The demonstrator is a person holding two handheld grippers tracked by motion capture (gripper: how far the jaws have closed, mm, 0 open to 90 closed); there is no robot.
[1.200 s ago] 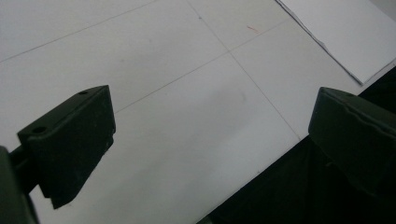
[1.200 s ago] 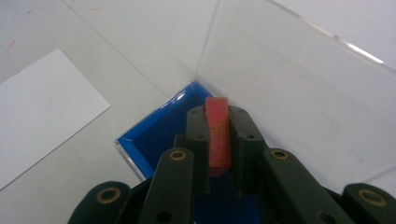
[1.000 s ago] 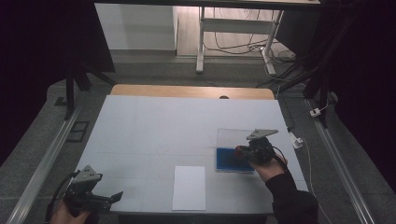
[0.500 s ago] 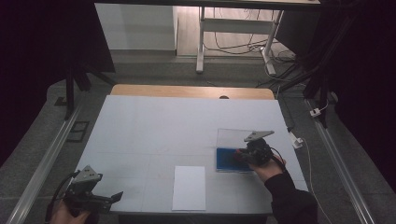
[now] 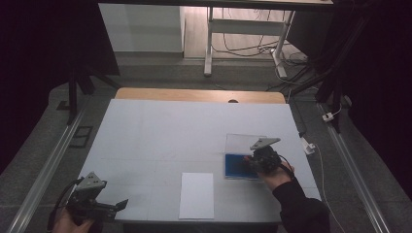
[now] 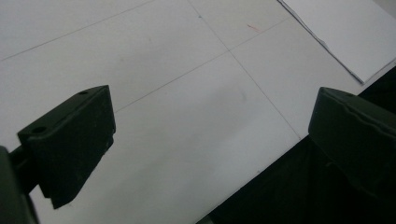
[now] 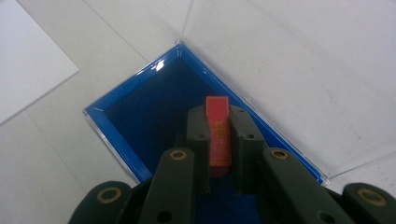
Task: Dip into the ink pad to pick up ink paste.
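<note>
- No text, label, brand, number or sign can be read in any view.
- Red-orange strip (image 7: pixel 218 133) in the right gripper view: faint yellowish marks on its face, too small and blurred to read as characters.
- White sheet (image 5: pixel 197 195) near the front edge of the surface (image 5: pixel 160 131): blank on the side that shows.
- Blue tray (image 7: pixel 140 116) at the right of the surface: plain, no printing visible on its rim or floor.
- Surface: thin pencil-like grid lines and one short red mark (image 6: pixel 252 27), no lettering.
</note>
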